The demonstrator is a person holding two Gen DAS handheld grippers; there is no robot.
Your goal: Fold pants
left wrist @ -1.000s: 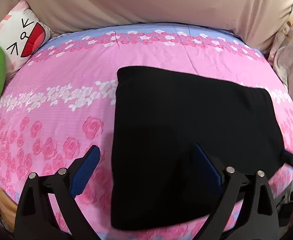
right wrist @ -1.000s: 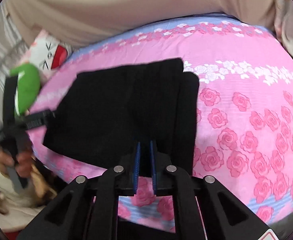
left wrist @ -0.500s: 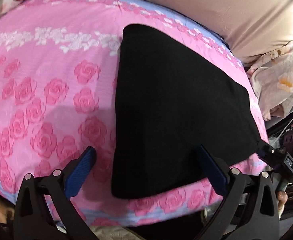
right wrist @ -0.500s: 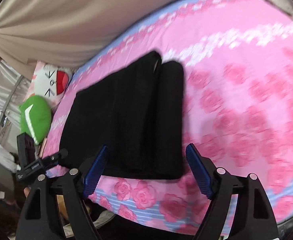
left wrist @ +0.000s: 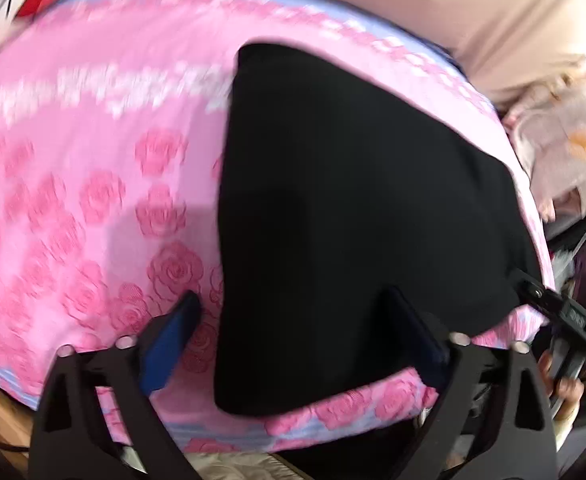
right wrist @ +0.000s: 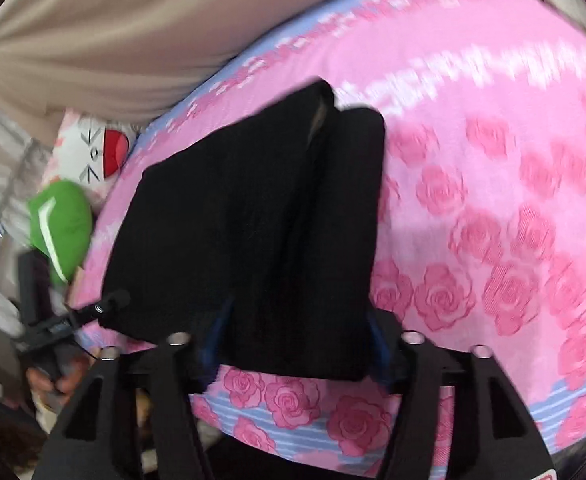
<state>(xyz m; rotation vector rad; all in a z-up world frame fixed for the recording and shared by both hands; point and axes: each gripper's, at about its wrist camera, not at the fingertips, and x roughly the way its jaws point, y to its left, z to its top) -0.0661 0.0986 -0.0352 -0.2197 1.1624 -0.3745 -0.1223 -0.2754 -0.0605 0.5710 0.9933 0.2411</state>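
Observation:
The black pants (left wrist: 357,208) lie folded into a flat block on the pink rose bedsheet (left wrist: 93,208), close to its near edge. My left gripper (left wrist: 293,340) is open wide over the near left corner, one finger above the sheet and the other above the cloth. In the right wrist view the pants (right wrist: 253,216) show stacked folds along their right side. My right gripper (right wrist: 297,340) straddles the near right edge; its jaws are closing with the folded strip between them, and I see no pads pressing on it.
A beige curtain (right wrist: 113,40) hangs behind the bed. A white cartoon pillow (right wrist: 93,152) and a green plush (right wrist: 61,216) lie at the bed's left end. Pale bedding (left wrist: 565,148) is piled at the right end. A hand (left wrist: 565,392) holds the other gripper's handle.
The right jaws went from shut to wide, then narrowed around the pants' near edge. Both grippers dipped and drew closer to the near edge of the pants, which stayed put.

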